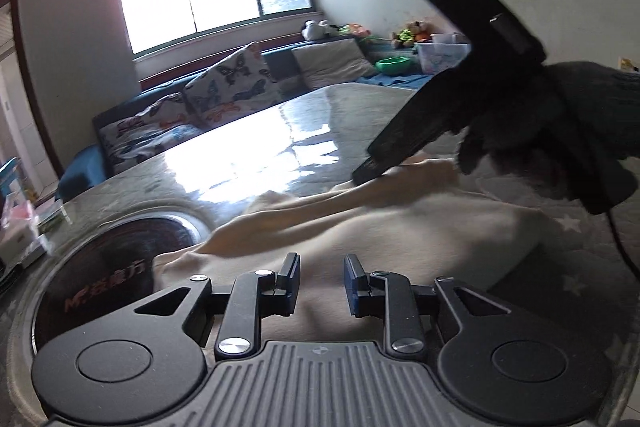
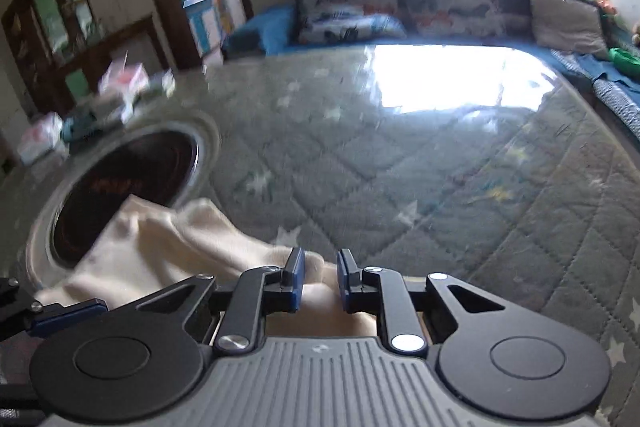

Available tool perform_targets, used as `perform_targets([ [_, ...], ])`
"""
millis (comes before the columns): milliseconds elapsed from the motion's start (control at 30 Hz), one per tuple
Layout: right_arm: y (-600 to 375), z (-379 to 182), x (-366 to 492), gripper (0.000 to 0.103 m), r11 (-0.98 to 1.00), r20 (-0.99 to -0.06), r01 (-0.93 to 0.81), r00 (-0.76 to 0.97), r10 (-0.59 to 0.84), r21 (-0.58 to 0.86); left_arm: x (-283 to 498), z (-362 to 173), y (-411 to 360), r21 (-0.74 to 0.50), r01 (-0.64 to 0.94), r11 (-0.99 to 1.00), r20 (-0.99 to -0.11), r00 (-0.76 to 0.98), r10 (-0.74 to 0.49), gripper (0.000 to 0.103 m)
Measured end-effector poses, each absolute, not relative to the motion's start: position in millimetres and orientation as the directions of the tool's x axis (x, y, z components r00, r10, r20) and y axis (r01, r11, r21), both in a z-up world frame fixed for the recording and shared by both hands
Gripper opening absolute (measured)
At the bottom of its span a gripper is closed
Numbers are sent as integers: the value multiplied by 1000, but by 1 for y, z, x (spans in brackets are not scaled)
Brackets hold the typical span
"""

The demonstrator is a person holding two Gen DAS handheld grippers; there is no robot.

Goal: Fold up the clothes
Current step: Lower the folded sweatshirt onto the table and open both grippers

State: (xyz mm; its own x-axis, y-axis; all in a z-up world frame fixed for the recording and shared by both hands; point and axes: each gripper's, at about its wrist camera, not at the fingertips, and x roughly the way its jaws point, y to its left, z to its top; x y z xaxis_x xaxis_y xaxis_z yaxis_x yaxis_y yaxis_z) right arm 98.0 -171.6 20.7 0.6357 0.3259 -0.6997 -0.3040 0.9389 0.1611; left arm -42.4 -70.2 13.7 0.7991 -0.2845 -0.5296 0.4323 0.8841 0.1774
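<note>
Lying rumpled, soft cream garment (image 1: pixel 360 227) on quilted table cover (image 2: pixel 400 167)

One cream garment (image 1: pixel 360 227); two claws (image 1: pixel 322 285)

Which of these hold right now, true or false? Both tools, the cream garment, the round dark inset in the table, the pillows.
1. The cream garment lies on the quilted star-print table cover. True.
2. The left tool is clamped shut on the garment. False: its jaws stand apart above the cloth.
3. The garment's edge overlaps the round dark inset in the table. True.
4. The right tool has cloth between its jaws. True, though the jaws are not closed on it.
5. The butterfly-print pillows sit on the table. False: they rest on the blue couch behind it.
</note>
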Motion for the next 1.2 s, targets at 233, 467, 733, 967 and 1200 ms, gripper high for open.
perform_targets([
  [233, -154, 28, 88, 3, 932, -656, -360, 695, 295, 37, -43, 5, -85, 170, 499, 850, -547, 765, -339, 26],
  [467, -145, 5, 107, 0, 940, -672, -339, 704, 232, -30, -42, 0, -78, 137, 502, 854, -555, 753, -353, 27],
  [733, -152, 35, 73, 6, 930, -608, -367, 735, 300, 16, -36, 11, -49, 103, 410, 906, -543, 787, -294, 28],
  [967, -119, 31, 40, 29, 868, -635, -496, 661, 400, 29, -29, 8, -12, 23, 296, 955, -575, 786, -230, 28],
  [1200, -100, 14, 64, 29, 894, -651, -446, 667, 363, 42, -29, 7, -10, 19, 295, 955, -576, 784, -230, 28],
])
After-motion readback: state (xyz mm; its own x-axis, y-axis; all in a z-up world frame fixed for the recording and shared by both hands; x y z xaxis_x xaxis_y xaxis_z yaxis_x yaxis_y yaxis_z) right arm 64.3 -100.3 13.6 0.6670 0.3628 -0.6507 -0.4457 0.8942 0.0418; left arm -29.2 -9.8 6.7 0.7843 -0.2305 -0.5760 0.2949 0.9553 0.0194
